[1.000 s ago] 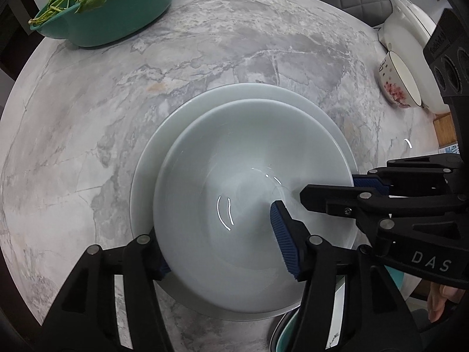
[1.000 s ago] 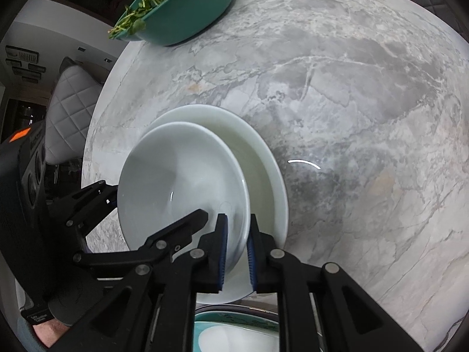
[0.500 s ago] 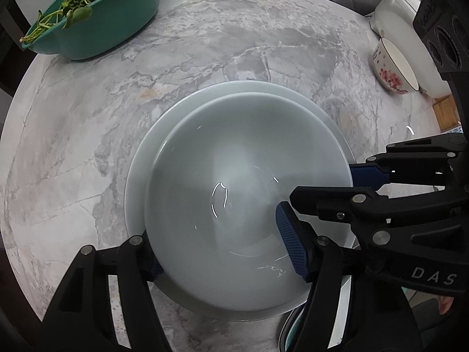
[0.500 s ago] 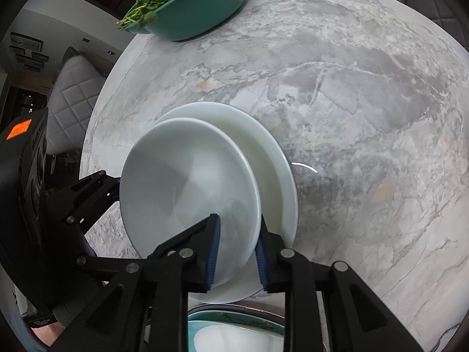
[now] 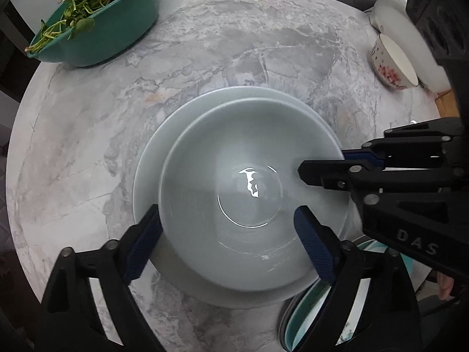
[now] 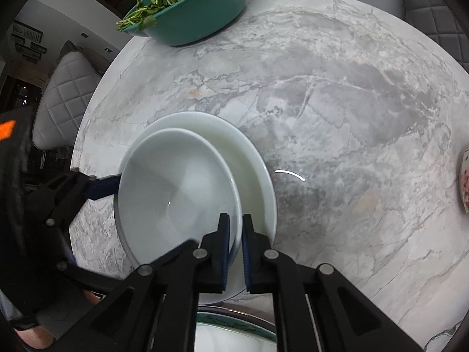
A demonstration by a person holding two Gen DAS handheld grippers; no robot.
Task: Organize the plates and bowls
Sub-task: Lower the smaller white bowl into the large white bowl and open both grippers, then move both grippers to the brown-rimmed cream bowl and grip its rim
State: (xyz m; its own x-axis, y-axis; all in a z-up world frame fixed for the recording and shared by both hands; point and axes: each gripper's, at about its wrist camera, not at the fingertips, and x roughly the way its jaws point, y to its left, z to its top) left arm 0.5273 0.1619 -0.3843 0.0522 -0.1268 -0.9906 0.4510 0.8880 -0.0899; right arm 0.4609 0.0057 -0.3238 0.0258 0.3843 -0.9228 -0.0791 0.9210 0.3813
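A white bowl [image 5: 246, 193] [image 6: 176, 187] sits inside a wider white plate [image 5: 146, 164] [image 6: 252, 164] on the marble table. My left gripper [image 5: 228, 237] is open, its fingers on either side of the bowl's near part, one outside the left rim and one inside. My right gripper [image 6: 234, 234] is shut on the bowl's rim, one finger inside and one outside; it also shows at the right of the left wrist view [image 5: 328, 164].
A teal basin of greens [image 5: 96, 20] [image 6: 187, 8] stands at the far left. A floral bowl [image 5: 392, 61] and a white pot [image 5: 401, 23] are at the right. A teal-rimmed dish [image 5: 304, 316] [image 6: 234, 331] lies at the near edge. Grey chairs surround the table.
My left gripper has opened wider and drawn back, showing more table. My right gripper has stayed clamped on the bowl's rim. The bowl sits lower in the plate.
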